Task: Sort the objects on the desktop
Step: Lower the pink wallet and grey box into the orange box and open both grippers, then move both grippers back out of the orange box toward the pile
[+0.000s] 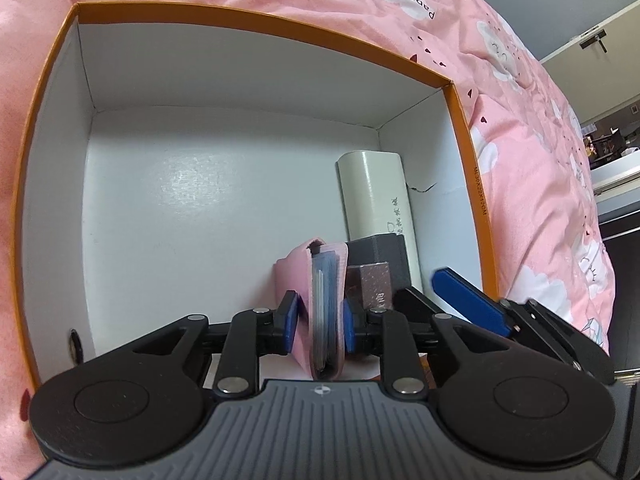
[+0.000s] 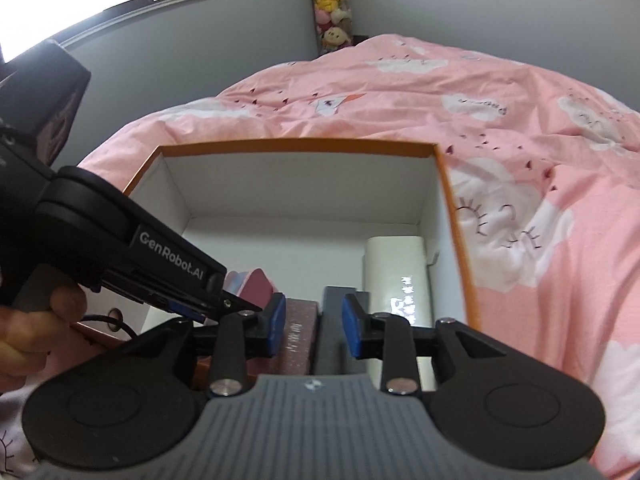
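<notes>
An orange-rimmed box (image 1: 256, 22) with a white inside lies on the pink bedspread. My left gripper (image 1: 320, 320) is shut on a pink card wallet (image 1: 324, 300), held upright low inside the box. Beside it stand a small brown box (image 1: 374, 286), a dark grey box (image 1: 380, 252) and a cream rectangular case (image 1: 376, 196) along the right wall. My right gripper (image 2: 314, 328) hangs over the box's near edge (image 2: 296, 146), jaws apart around the brown box (image 2: 298, 336) and dark grey box (image 2: 330, 340) without clear contact. The cream case (image 2: 396, 276) lies beyond. The pink wallet (image 2: 256, 286) shows left.
A pink cloud-print bedspread (image 2: 520, 140) surrounds the box on all sides. A person's hand (image 2: 36, 320) holds the left gripper body (image 2: 132, 240). A window and a column of plush toys (image 2: 332, 4) are at the far wall. The box floor (image 1: 200, 200) left of the items is bare.
</notes>
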Action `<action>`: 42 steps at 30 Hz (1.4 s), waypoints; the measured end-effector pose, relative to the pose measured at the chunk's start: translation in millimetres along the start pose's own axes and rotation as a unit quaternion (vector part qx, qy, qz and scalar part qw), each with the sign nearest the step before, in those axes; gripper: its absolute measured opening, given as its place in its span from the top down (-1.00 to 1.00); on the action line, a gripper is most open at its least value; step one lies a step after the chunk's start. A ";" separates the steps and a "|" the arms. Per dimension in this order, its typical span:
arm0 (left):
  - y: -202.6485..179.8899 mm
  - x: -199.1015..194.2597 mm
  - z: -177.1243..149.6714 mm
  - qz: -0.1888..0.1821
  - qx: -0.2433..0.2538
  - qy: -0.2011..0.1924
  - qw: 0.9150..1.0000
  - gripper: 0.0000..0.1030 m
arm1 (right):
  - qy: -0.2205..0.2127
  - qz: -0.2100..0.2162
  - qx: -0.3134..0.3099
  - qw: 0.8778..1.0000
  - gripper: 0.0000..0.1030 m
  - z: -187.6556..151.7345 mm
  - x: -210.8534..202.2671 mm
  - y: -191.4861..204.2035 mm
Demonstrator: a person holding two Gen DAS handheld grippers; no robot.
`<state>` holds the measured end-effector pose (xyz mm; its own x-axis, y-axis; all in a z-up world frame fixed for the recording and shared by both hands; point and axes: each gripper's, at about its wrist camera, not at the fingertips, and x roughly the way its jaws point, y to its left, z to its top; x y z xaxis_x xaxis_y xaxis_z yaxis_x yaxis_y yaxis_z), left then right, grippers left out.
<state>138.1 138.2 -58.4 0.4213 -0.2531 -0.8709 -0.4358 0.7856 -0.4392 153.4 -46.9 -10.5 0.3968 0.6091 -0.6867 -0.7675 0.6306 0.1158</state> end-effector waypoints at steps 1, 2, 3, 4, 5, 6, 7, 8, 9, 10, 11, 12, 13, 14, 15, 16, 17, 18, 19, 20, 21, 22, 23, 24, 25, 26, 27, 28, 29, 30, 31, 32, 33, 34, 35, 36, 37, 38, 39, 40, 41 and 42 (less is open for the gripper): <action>-0.9 0.9 0.2 -0.003 -0.002 0.001 1.000 0.45 | -0.003 -0.002 0.004 1.000 0.33 -1.1 -3.4 -2.5; -2.5 2.0 0.0 -0.007 -0.005 0.003 1.000 0.44 | -0.006 -0.004 0.009 1.000 0.32 -2.7 -6.7 -4.9; -4.5 3.0 0.0 -0.008 -0.006 0.004 1.000 0.42 | -0.008 -0.005 0.013 1.000 0.32 -4.1 -8.7 -6.7; -6.8 3.6 -0.1 -0.007 -0.005 0.003 1.000 0.42 | -0.009 -0.006 0.017 1.000 0.32 -5.6 -10.4 -8.4; -9.3 4.1 -0.4 -0.004 -0.002 0.002 1.000 0.42 | -0.008 -0.008 0.019 1.000 0.31 -7.2 -11.1 -9.6; -11.1 4.4 -0.6 -0.002 -0.001 0.001 1.000 0.41 | -0.007 -0.008 0.021 1.000 0.31 -8.7 -11.3 -10.6; -12.0 4.7 -0.8 -0.003 -0.001 0.002 1.000 0.40 | -0.006 -0.009 0.023 1.000 0.31 -9.9 -10.9 -11.8; -12.7 5.0 -1.0 -0.004 0.000 0.002 1.000 0.39 | -0.005 -0.010 0.026 1.000 0.31 -11.3 -10.3 -13.1; -13.4 5.3 -1.4 -0.003 0.002 0.000 1.000 0.39 | -0.002 -0.010 0.029 1.000 0.31 -12.7 -9.1 -14.0; -14.0 5.7 -1.8 -0.002 0.005 -0.001 1.000 0.37 | -0.001 -0.010 0.032 0.999 0.31 -14.0 -8.5 -14.1; -14.3 6.1 -1.7 -0.001 0.008 -0.002 1.000 0.36 | 0.001 -0.009 0.034 0.999 0.31 -15.3 -8.2 -14.5; -14.4 6.3 -1.5 -0.001 0.012 -0.002 1.000 0.35 | 0.001 -0.008 0.036 0.999 0.31 -16.1 -8.2 -14.5; -14.1 6.1 -1.4 -0.002 0.014 -0.002 1.000 0.34 | 0.001 -0.006 0.036 0.999 0.31 -16.7 -8.6 -14.2; -13.4 5.9 -1.3 -0.002 0.013 0.000 1.000 0.33 | 0.000 -0.004 0.037 0.999 0.31 -17.2 -9.4 -14.0; -12.4 6.2 -1.3 -0.006 0.011 0.003 1.000 0.32 | -0.001 -0.004 0.037 0.999 0.30 -17.8 -10.4 -13.9; -11.2 6.8 -1.5 -0.010 0.010 0.007 1.000 0.29 | -0.002 -0.004 0.037 0.999 0.29 -18.4 -11.1 -13.8; -10.4 7.9 -2.2 -0.014 0.010 0.011 1.000 0.26 | -0.002 -0.004 0.038 0.999 0.27 -18.5 -11.5 -14.5; -10.2 9.1 -3.2 -0.016 0.010 0.013 1.000 0.18 | -0.003 -0.004 0.039 0.999 0.25 -19.0 -11.7 -14.6; -10.3 10.0 -4.6 -0.017 0.012 0.013 1.000 0.07 | -0.004 -0.004 0.041 0.999 0.22 -19.5 -11.9 -14.7; -10.5 10.6 -6.1 -0.018 0.013 0.013 1.000 0.06 | -0.004 -0.003 0.042 0.999 0.22 -20.0 -11.9 -14.8; -10.7 11.0 -7.5 -0.019 0.014 0.013 1.000 0.06 | -0.003 -0.002 0.042 0.999 0.22 -20.3 -11.7 -14.9; -11.1 11.1 -8.7 -0.022 0.014 0.014 1.000 0.06 | -0.003 -0.002 0.042 0.999 0.22 -20.9 -11.9 -14.7; -11.8 10.8 -10.1 -0.027 0.016 0.015 0.999 0.06 | -0.003 -0.002 0.041 0.999 0.22 -21.6 -12.2 -14.5; -13.3 10.4 -11.5 -0.028 0.021 0.014 0.999 0.06 | -0.002 -0.002 0.041 0.999 0.22 -22.6 -12.3 -14.4; -15.2 10.2 -12.5 -0.026 0.027 0.013 0.999 0.06 | -0.002 -0.002 0.041 0.999 0.22 -23.2 -12.0 -15.0; -16.8 10.4 -13.1 -0.023 0.031 0.011 0.999 0.06 | -0.002 -0.002 0.041 0.999 0.22 -23.8 -12.1 -14.8; -17.9 10.6 -13.4 -0.020 0.033 0.010 0.999 0.06 | -0.003 -0.002 0.041 0.999 0.22 -24.0 -12.1 -14.8; -18.5 10.2 -13.6 -0.018 0.035 0.009 0.999 0.06 | -0.003 -0.002 0.042 0.999 0.22 -24.1 -12.2 -15.0; -18.9 9.0 -14.2 -0.016 0.037 0.007 0.999 0.06 | -0.004 -0.001 0.042 0.999 0.22 -24.2 -12.8 -15.2; -19.3 6.9 -15.1 -0.014 0.041 0.003 0.999 0.06 | -0.005 0.000 0.043 0.999 0.22 -24.0 -13.7 -15.6; -19.7 3.8 -16.3 -0.009 0.045 -0.002 0.999 0.06 | -0.007 -0.001 0.044 0.999 0.21 -23.7 -15.3 -16.0; -20.2 -0.4 -18.0 -0.003 0.049 -0.010 0.999 0.06 | -0.011 -0.001 0.046 0.999 0.19 -23.5 -18.4 -16.7; -20.9 -5.5 -20.0 0.003 0.054 -0.018 0.998 0.05 | -0.015 0.000 0.047 0.999 0.18 -23.1 -21.8 -17.6; -21.9 -11.5 -22.6 0.008 0.059 -0.027 0.998 0.04 | -0.020 0.001 0.050 0.999 0.13 -22.8 -25.8 -18.8; -23.2 -18.3 -25.4 0.010 0.065 -0.035 0.997 0.03 | -0.024 0.002 0.053 0.998 0.08 -22.4 -30.0 -20.1; -24.3 -25.8 -28.4 0.009 0.073 -0.044 0.996 0.03 | -0.029 0.004 0.055 0.998 0.08 -22.3 -34.5 -21.4; -25.8 -33.9 -32.0 0.005 0.083 -0.051 0.995 0.03 | -0.033 0.007 0.058 0.998 0.07 -22.7 -39.0 -23.1; -28.0 -42.3 -36.0 0.002 0.098 -0.058 0.994 0.03 | -0.037 0.010 0.061 0.997 0.06 -22.9 -43.5 -24.8; -30.8 -50.5 -40.1 0.002 0.114 -0.063 0.991 0.03 | -0.042 0.012 0.063 0.997 0.06 -23.2 -48.1 -26.2; -33.7 -58.6 -44.3 0.005 0.132 -0.069 0.989 0.03 | -0.046 0.015 0.066 0.997 0.06 -23.8 -52.8 -27.9; -36.6 -66.8 -48.7 0.010 0.150 -0.074 0.986 0.03 | -0.050 0.020 0.069 0.996 0.07 -24.5 -57.4 -29.2; -39.5 -74.4 -52.8 0.017 0.169 -0.077 0.983 0.03 | -0.053 0.029 0.077 0.995 0.07 -25.6 -62.1 -31.0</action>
<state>82.0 96.2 12.1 0.5382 -0.1548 -0.8285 -0.1747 0.9411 -0.2894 139.7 -116.6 10.2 0.4115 0.6883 -0.5974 -0.7078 0.6543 0.2662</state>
